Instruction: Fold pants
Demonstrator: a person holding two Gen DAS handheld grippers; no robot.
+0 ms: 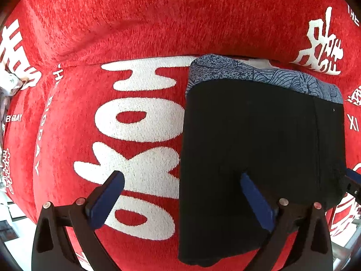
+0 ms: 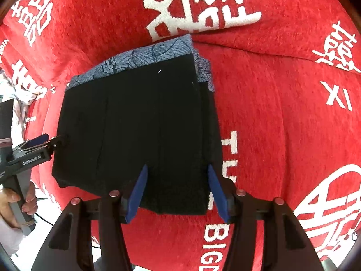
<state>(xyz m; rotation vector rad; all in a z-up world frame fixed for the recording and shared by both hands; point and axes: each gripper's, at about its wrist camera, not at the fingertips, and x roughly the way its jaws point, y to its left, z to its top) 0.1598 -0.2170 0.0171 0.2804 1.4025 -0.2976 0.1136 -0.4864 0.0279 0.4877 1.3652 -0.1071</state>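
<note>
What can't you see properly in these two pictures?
- Blue patterned garment: mostly hidden under the black folded pants, both views.
- Layers inside the pants: too dark to tell.
- Pale cloth: cut off by the left wrist view's edge.
- Left gripper: seen side-on in the right wrist view.

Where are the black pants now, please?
The black pants lie folded on the blue patterned garment, on the red blanket, ahead of both open grippers.
</note>
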